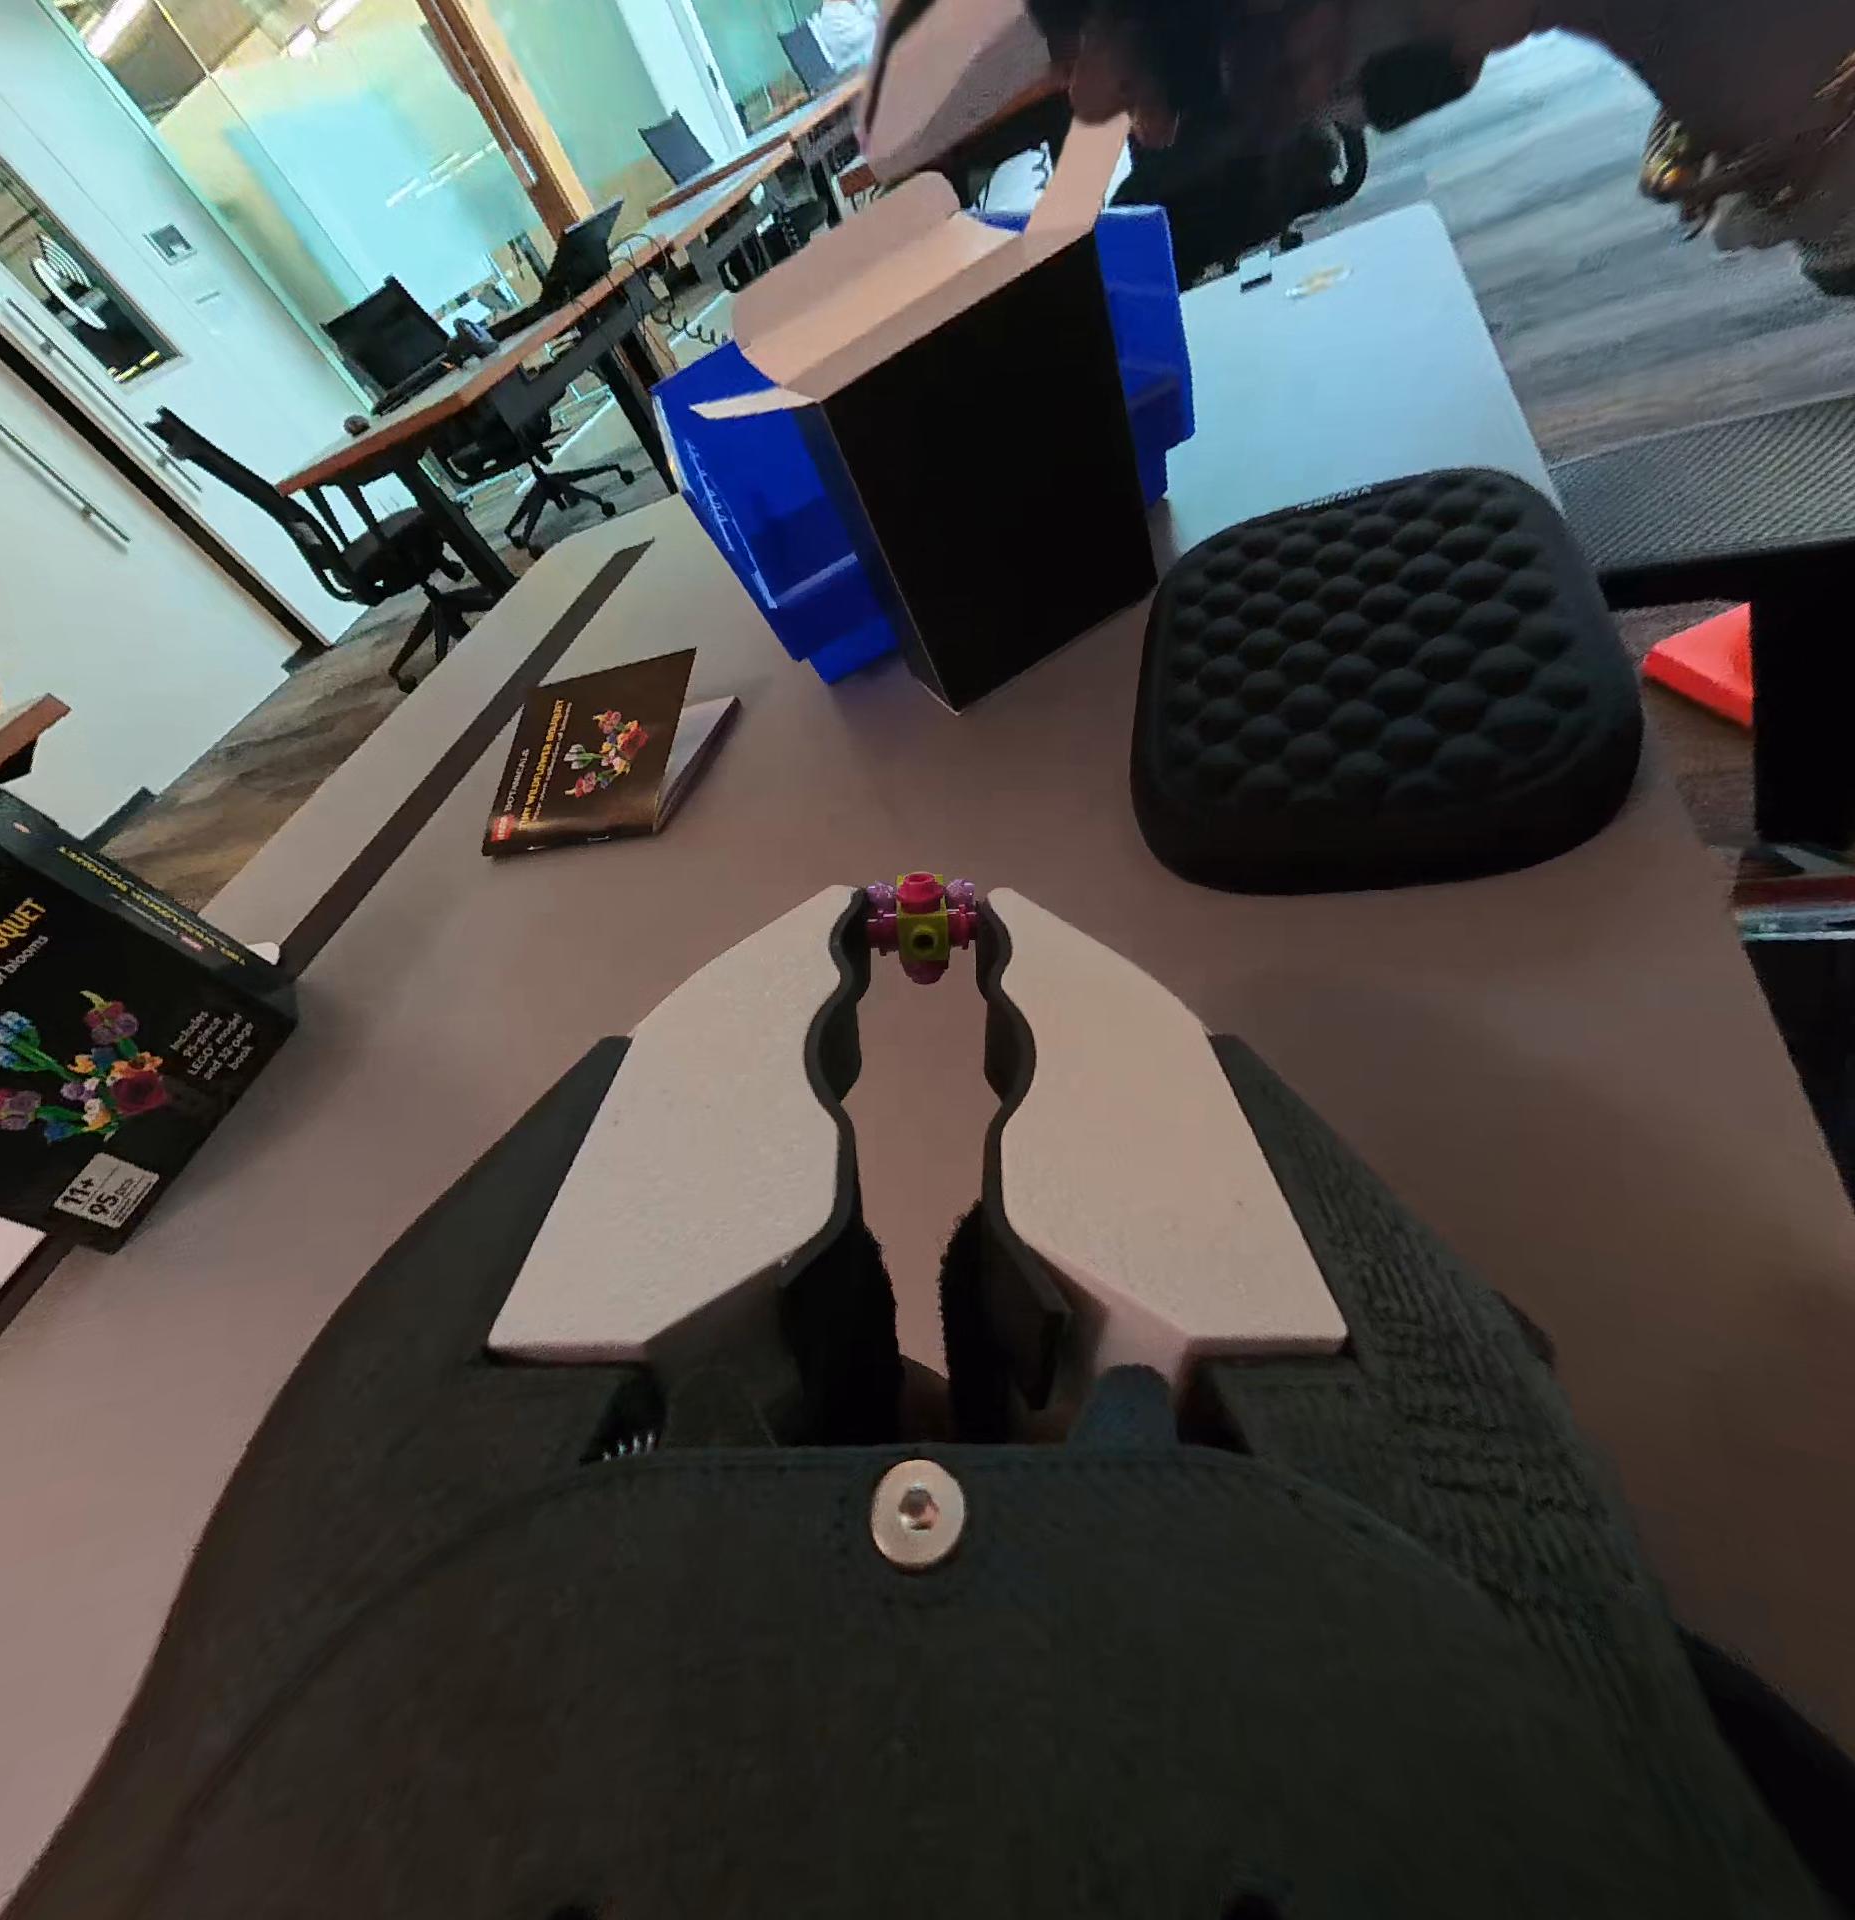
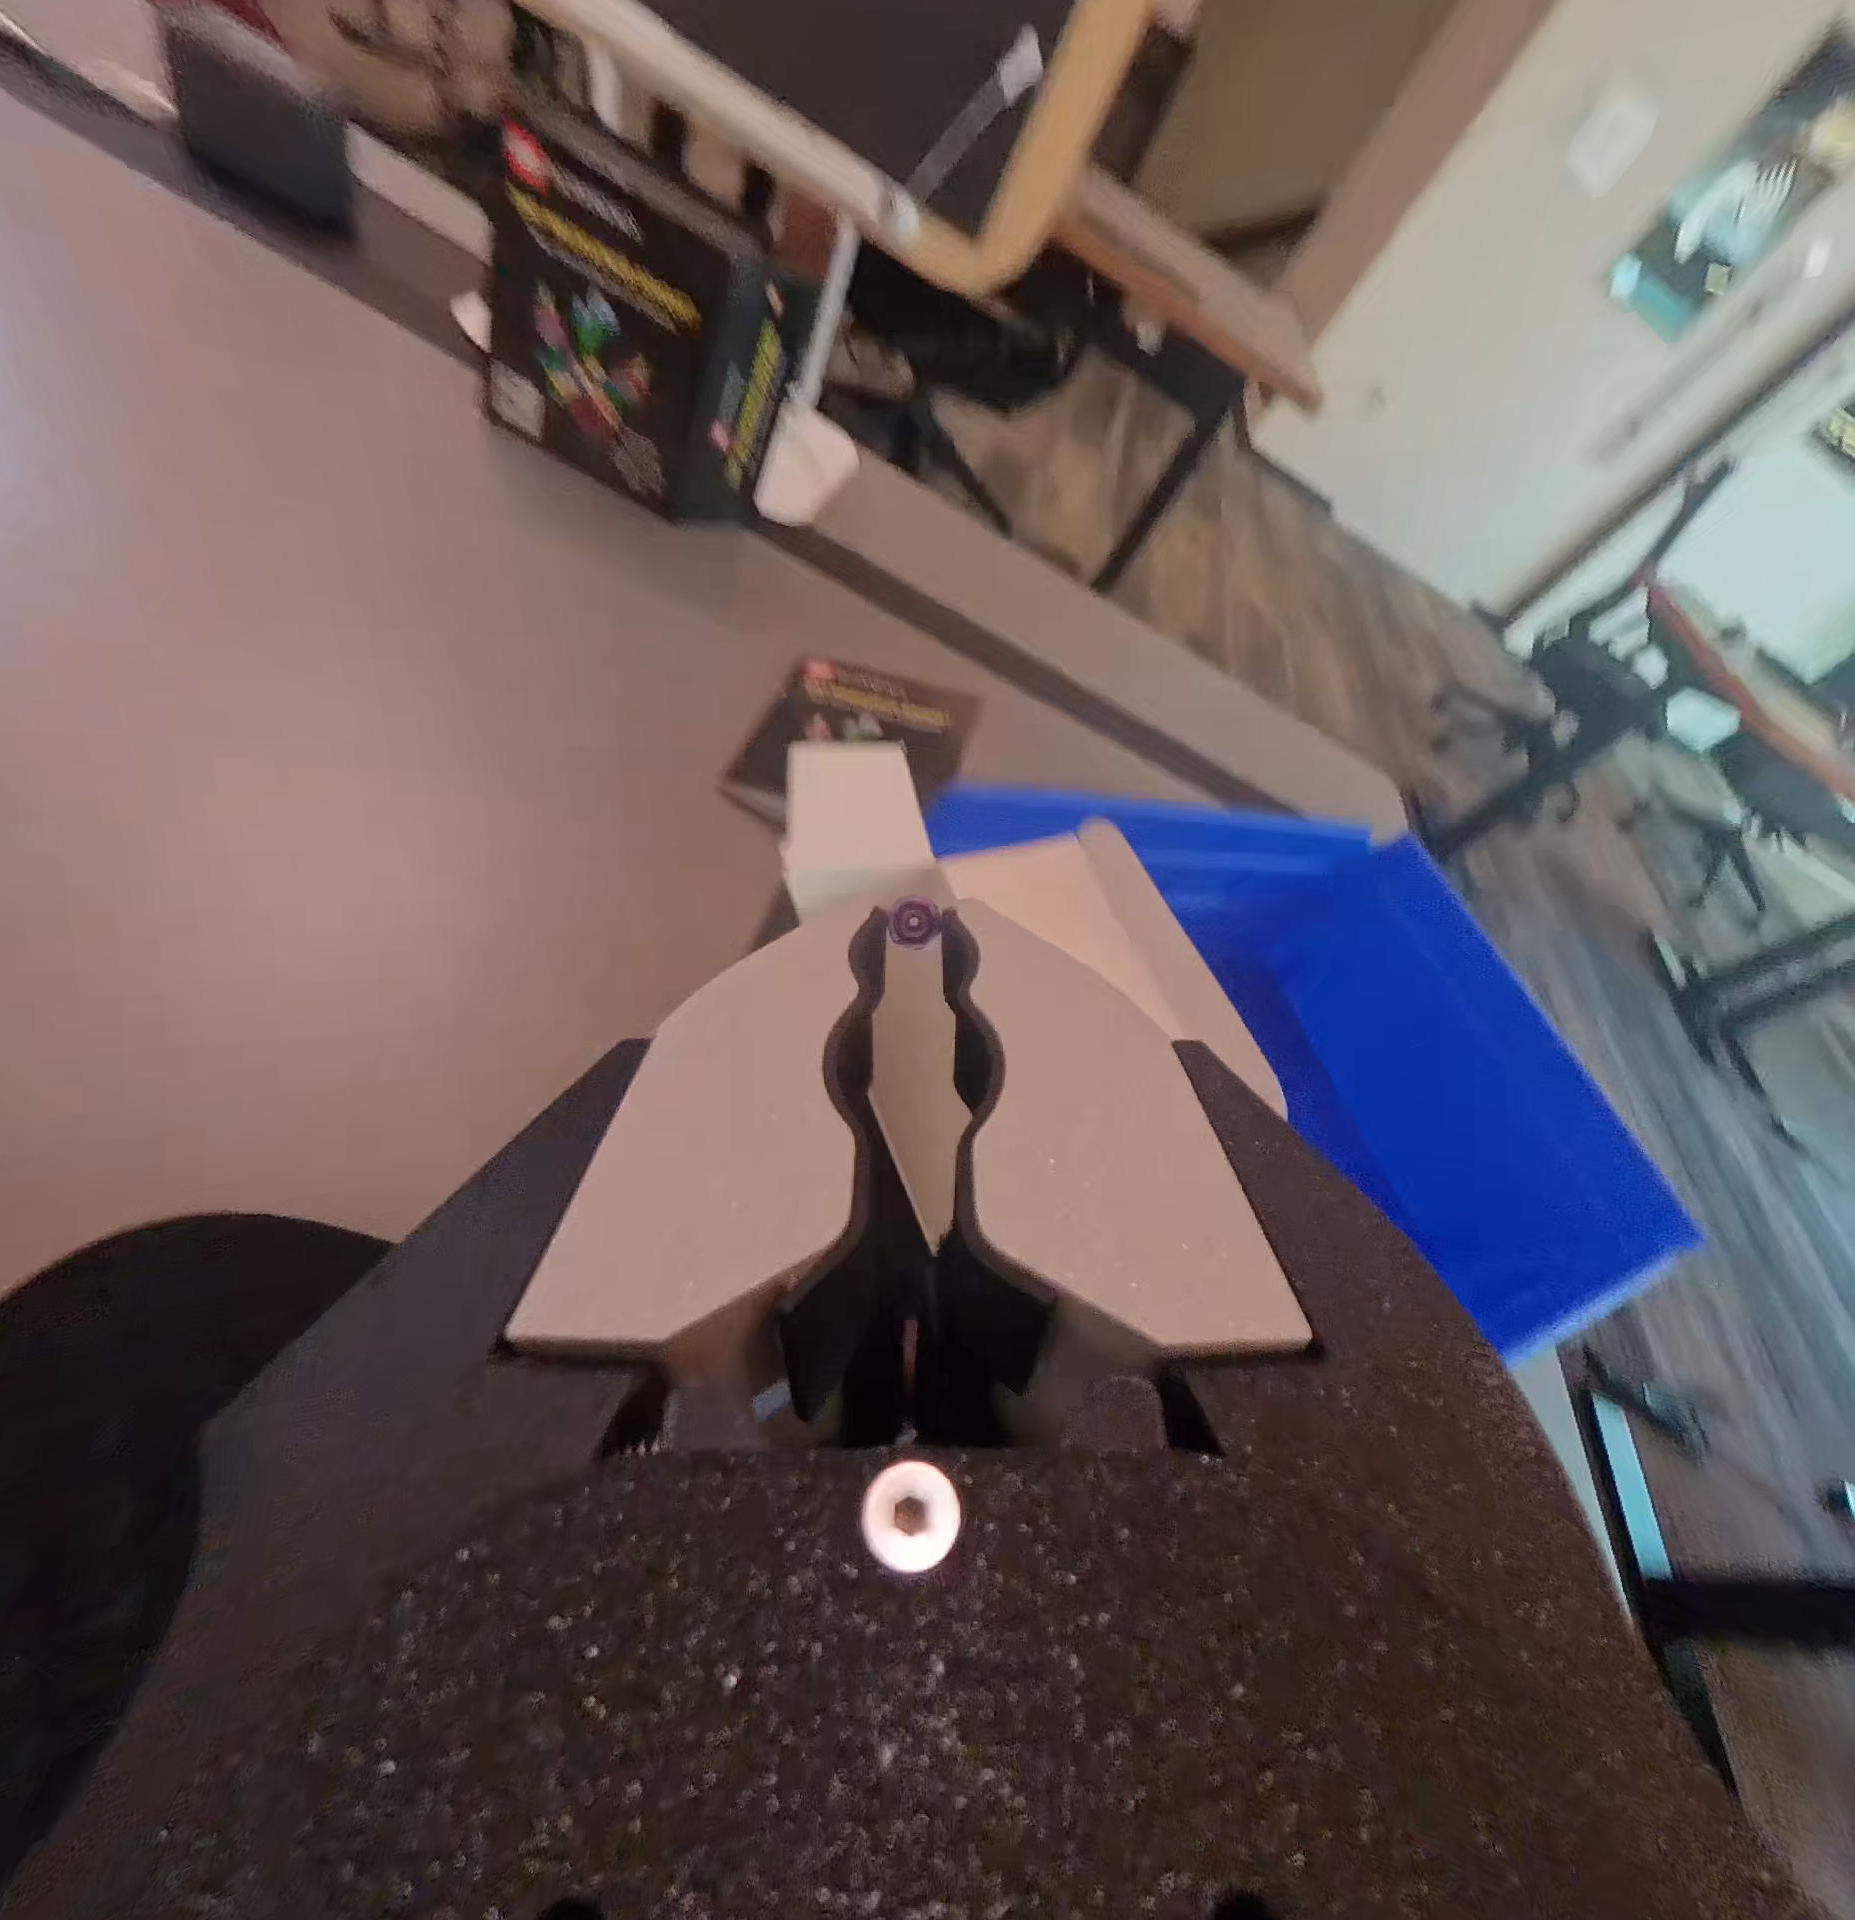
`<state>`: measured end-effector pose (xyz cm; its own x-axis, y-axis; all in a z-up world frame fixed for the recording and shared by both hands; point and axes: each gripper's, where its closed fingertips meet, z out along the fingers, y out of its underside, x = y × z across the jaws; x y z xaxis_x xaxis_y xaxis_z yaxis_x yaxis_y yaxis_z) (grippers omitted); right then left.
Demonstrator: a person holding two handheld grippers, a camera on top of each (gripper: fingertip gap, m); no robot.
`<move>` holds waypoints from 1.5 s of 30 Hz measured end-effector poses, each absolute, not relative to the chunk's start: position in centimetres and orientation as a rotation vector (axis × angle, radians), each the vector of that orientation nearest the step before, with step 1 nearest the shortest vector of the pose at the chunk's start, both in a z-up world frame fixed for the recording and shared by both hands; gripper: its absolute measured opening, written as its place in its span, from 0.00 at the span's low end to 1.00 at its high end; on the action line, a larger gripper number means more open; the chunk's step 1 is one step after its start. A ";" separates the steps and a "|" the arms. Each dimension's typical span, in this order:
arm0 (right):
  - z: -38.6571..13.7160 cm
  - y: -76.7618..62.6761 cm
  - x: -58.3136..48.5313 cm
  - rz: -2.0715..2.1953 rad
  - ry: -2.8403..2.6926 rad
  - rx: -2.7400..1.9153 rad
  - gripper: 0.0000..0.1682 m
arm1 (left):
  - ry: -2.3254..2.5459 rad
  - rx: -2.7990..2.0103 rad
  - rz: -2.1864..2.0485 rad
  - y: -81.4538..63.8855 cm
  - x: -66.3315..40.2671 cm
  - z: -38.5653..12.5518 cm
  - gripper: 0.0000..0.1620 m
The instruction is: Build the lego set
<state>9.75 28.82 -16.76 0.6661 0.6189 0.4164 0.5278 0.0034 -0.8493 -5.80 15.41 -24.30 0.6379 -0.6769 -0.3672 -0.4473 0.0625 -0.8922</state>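
My left gripper is shut on a small flower assembly: a lime-green core with magenta and lavender round pieces on its sides. It is held above the table. My right gripper is shut on a small round purple piece and hovers above the open black box that stands in the blue bin. The right gripper also shows blurred at the top of the left wrist view, over the same black box and blue bin.
An instruction booklet lies on the grey table left of the bin. The set's box stands at the left edge. A black quilted pad lies at the right. The right wrist view is motion-blurred. One gripper's finger ends stand about 20 cm off the other's.
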 end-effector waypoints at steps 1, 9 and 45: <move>-17.5 29.4 10.4 0.076 -0.944 -1.702 0.07 | 0.950 -1.572 -0.239 15.4 -5.8 -24.2 0.12; -18.0 29.1 10.0 0.133 -0.991 -1.672 0.19 | 0.807 -1.544 -0.449 15.1 -5.7 -22.4 0.12; -20.0 10.9 -3.9 1.243 -1.607 -1.044 0.09 | 0.969 -1.395 -0.744 11.1 -3.1 -20.2 0.18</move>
